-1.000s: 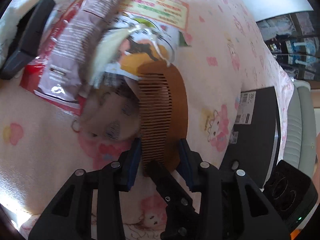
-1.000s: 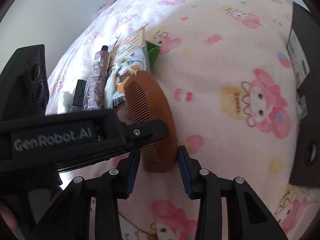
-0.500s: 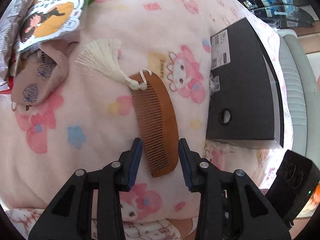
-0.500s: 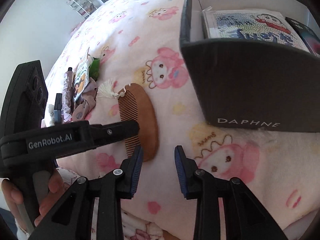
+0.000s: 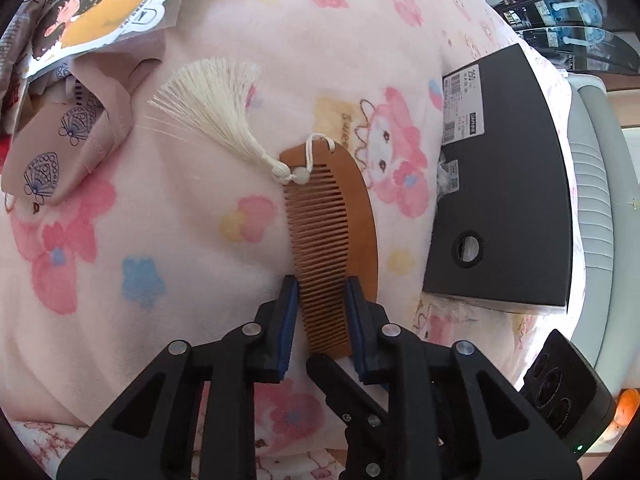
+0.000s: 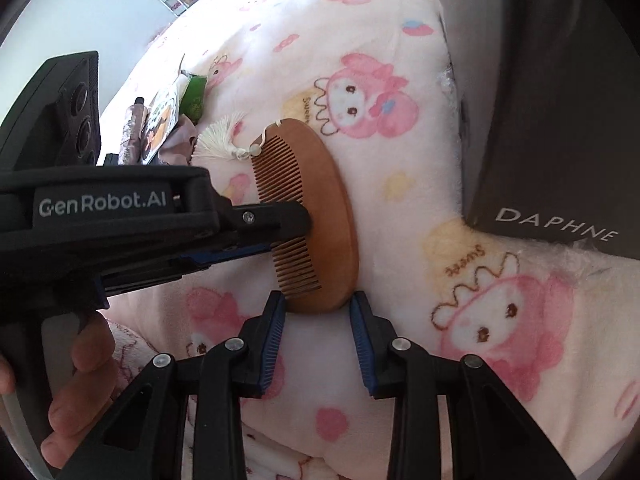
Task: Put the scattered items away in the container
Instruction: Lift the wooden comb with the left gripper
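Note:
A wooden comb [image 5: 332, 232] with a cream tassel [image 5: 216, 108] lies on the pink cartoon blanket, beside the black box [image 5: 508, 200]. My left gripper [image 5: 322, 292] is shut on the comb's near end, its blue pads clamping the teeth. In the right wrist view the left gripper [image 6: 290, 236] reaches in from the left, one finger above and one below the comb [image 6: 320, 200]. My right gripper [image 6: 318, 302] stands open just short of the comb's rounded end, which sits between its tips without touching the pads. The black box [image 6: 552, 120], lettered DAPHNE, rises at the right.
A printed snack packet [image 5: 100, 12] and a pink patterned pouch [image 5: 68, 128] lie at the upper left, with more packets [image 6: 160, 120] behind them. A person's hand [image 6: 80, 380] holds the left gripper's handle. A white padded edge [image 5: 596, 184] runs beyond the box.
The comb has been drawn out of the packet pile toward the black box, tassel trailing. The left jaws have closed tighter on it. The right gripper has come up to the comb's end.

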